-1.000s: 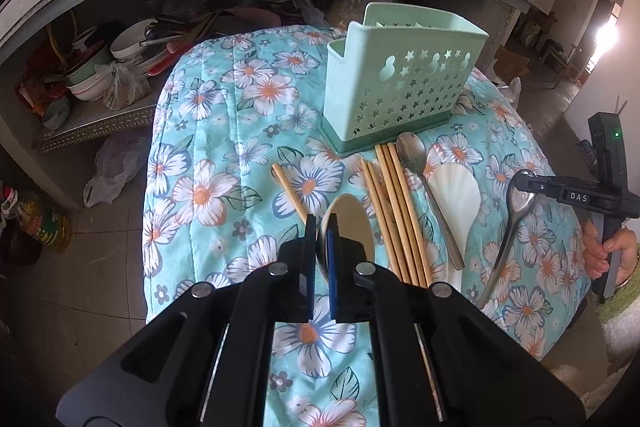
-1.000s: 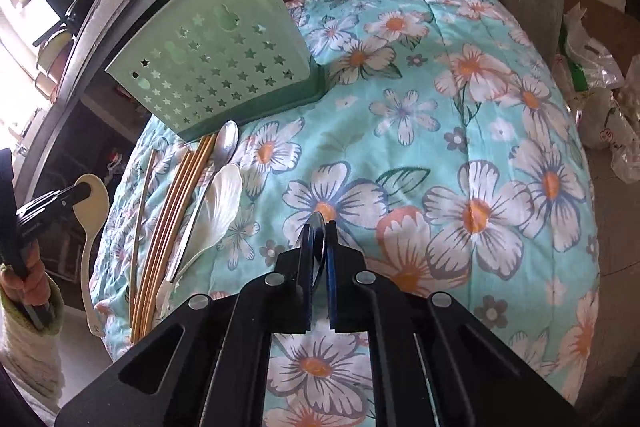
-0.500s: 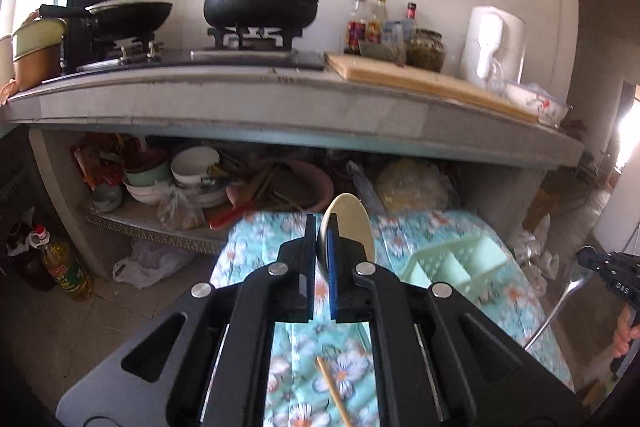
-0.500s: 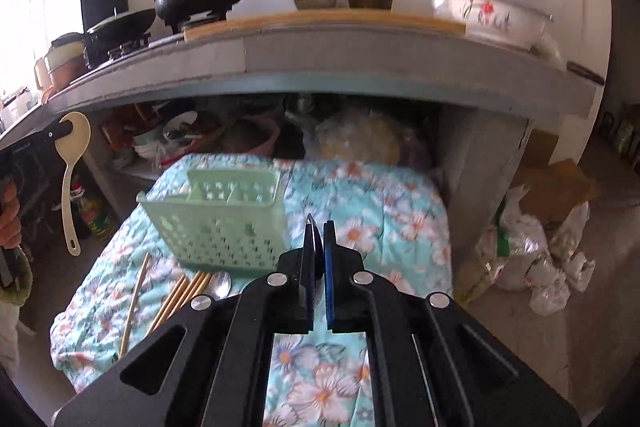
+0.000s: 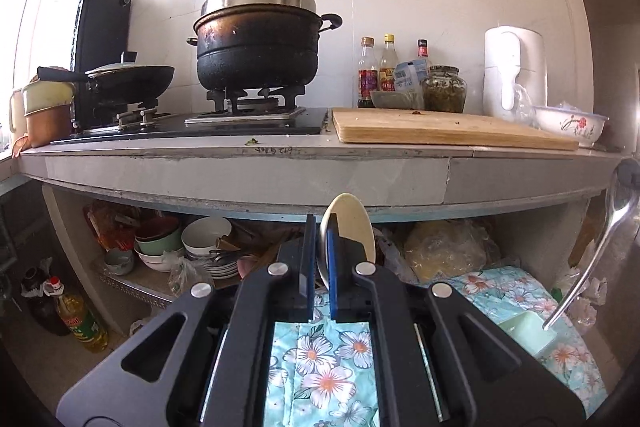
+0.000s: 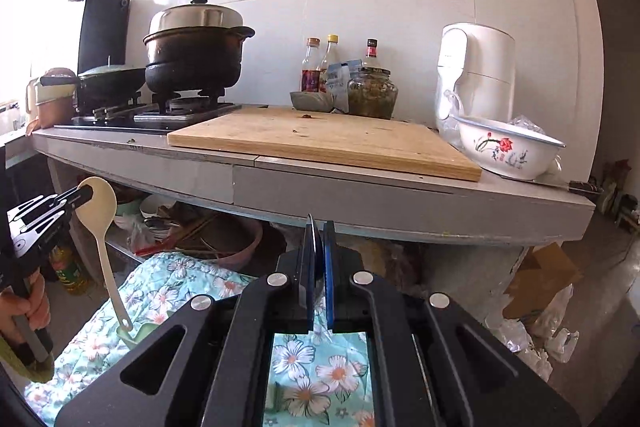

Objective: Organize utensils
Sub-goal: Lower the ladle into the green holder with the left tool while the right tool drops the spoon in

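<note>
The left gripper [image 5: 319, 259] is clamped on the bowl of a cream spoon [image 5: 352, 227], held up in the air. The right gripper [image 6: 319, 267] is clamped on a metal spoon [image 5: 600, 251]. Both handles hang over the green holder [image 5: 524, 331] on the flowery table [image 5: 320, 379]. Next, I think, lower each handle into a slot. Most of the holder is hidden.

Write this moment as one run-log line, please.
left gripper: shut on cream spoon | right gripper: shut on metal spoon | green caddy: below spoon handles
</note>
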Motion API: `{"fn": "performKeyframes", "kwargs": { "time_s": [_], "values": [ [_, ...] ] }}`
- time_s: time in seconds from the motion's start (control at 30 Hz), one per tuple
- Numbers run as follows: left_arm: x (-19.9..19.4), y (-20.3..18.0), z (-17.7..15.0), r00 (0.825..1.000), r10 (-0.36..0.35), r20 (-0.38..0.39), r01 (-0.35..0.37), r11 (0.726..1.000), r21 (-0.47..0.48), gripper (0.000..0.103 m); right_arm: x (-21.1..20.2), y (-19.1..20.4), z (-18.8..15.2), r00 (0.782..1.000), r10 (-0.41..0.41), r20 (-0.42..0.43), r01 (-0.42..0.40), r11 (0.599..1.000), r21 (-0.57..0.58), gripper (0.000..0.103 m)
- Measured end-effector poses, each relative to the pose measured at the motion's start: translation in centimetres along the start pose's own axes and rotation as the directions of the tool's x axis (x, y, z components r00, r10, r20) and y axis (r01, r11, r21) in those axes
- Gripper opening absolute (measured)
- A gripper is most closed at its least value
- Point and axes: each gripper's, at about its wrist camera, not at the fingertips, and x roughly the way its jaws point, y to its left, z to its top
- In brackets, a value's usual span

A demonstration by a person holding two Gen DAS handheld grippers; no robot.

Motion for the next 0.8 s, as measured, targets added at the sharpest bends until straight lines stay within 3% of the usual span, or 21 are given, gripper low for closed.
{"fn": "performKeyframes", "kwargs": {
  "time_s": [0.23, 0.4, 0.53, 0.63, 0.7, 0.8],
  "values": [
    [2.0, -1.1, -2.8, 0.999, 0.032, -0.002, -0.031, 0.997, 0.064, 0.004, 4.5, 2.8, -1.8, 0.998, -0.066, -0.019, 0.062, 0.989, -0.133, 0.004],
    [3.3, -1.6, -4.9, 0.998, 0.001, -0.070, 0.005, 0.996, 0.086, 0.005, 7.0, 3.8, -4.3, 0.995, -0.039, -0.088, 0.025, 0.987, -0.157, 0.004],
    [3.9, -1.4, -6.4, 0.986, -0.056, -0.157, 0.067, 0.996, 0.061, 0.007, 7.8, 4.4, -6.4, 0.987, 0.019, -0.157, -0.043, 0.988, -0.148, 0.004],
    [3.5, -1.1, -7.1, 0.978, -0.088, -0.190, 0.097, 0.995, 0.040, 0.023, 7.6, 4.7, -7.4, 0.977, 0.074, -0.201, -0.100, 0.987, -0.125, 0.009],
    [2.8, -0.9, -7.2, 0.976, -0.103, -0.192, 0.110, 0.994, 0.027, 0.043, 7.2, 4.6, -7.9, 0.970, 0.096, -0.224, -0.120, 0.988, -0.094, 0.027],
    [1.1, -0.6, -7.3, 0.977, -0.119, -0.175, 0.123, 0.992, 0.014, 0.058, 5.3, 3.3, -8.2, 0.969, 0.136, -0.205, -0.140, 0.990, -0.005, 0.041]
  ]
}}
